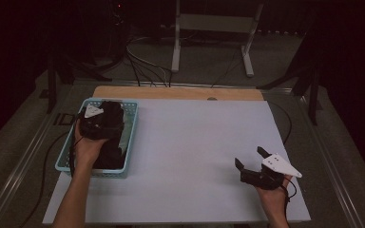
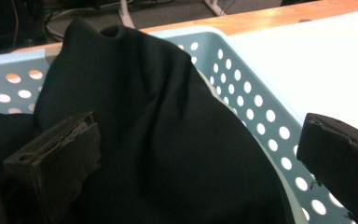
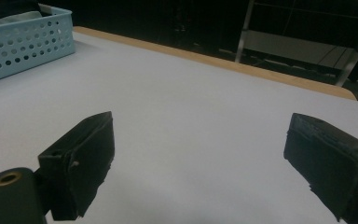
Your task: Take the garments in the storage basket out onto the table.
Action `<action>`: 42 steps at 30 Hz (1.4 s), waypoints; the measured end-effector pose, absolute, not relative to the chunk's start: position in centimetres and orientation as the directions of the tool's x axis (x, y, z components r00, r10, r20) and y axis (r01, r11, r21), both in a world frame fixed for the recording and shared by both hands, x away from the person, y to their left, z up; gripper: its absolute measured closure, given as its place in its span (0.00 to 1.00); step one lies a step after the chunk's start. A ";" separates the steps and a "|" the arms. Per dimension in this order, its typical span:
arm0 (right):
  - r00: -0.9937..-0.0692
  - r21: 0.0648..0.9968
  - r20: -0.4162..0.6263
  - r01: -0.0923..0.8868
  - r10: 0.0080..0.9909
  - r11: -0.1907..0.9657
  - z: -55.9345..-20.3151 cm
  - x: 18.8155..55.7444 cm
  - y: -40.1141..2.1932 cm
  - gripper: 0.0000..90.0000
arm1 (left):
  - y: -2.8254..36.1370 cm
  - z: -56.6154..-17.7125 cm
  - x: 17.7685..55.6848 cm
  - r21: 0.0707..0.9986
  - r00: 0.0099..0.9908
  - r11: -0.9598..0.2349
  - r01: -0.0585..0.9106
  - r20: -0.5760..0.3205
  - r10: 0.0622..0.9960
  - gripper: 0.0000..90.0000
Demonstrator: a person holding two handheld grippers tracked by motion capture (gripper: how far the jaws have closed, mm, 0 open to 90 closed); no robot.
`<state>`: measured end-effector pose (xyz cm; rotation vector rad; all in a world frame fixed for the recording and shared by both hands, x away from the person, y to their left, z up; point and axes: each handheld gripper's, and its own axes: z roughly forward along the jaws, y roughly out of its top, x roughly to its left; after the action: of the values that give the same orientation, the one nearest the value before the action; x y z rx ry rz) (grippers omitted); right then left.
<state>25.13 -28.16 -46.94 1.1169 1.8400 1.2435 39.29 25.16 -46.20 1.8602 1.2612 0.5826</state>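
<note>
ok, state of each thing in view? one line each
left gripper: open, fingers astride the black cloth, in the basket
right gripper: open, empty, over bare table
black cloth: bunched, heaped in the basket
basket: upright, on the table's left side
table: white top

I see the white-topped wooden table (image 1: 190, 156) carrying a perforated light-blue plastic basket (image 1: 129, 137), under my left tongs (image 1: 100, 122).

Matt black cloth (image 2: 168, 154) fills a perforated plastic basket (image 2: 261, 100).
</note>
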 end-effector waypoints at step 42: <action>-0.425 0.939 -0.042 0.294 0.904 0.182 -46.9 25.2 -28.4 0.09 | 24.2 -48.1 40.3 0.606 0.406 -0.293 0.739 -0.055 0.912 0.21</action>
<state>25.16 -28.39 -46.92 1.1268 1.8330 1.2459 40.25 24.16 -48.10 2.1133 1.4007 0.4089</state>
